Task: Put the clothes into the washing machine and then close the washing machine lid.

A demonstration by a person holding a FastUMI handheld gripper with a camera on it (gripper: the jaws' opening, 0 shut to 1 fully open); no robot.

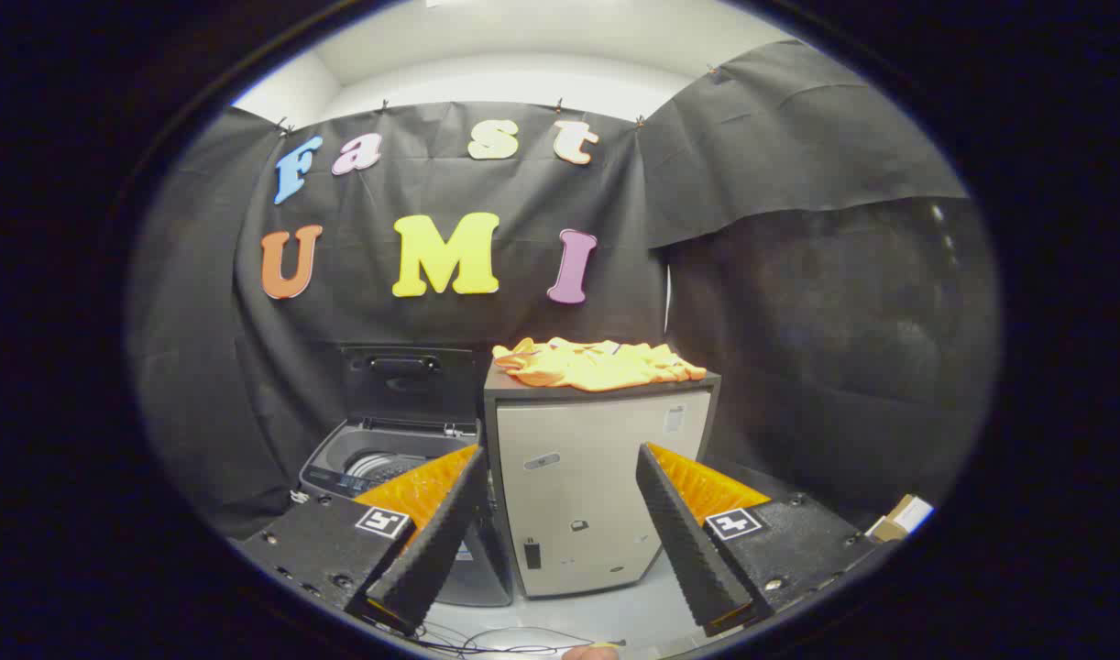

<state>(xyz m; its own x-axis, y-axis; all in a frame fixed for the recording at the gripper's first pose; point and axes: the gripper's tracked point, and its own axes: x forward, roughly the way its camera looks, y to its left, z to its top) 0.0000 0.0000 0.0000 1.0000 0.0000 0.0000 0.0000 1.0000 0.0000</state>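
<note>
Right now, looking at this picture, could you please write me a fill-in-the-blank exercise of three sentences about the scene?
1. The orange clothes lie on top of the ____.
2. The lid of the washing machine is ____.
3. The gripper has its fingers ____, with nothing between them.

Missing words: cabinet; open; open

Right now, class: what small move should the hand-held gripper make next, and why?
Probably forward and up toward the orange clothes on the cabinet. The hand-held gripper is open, holding nothing, well short of them; the washing machine lid is already raised.
</note>
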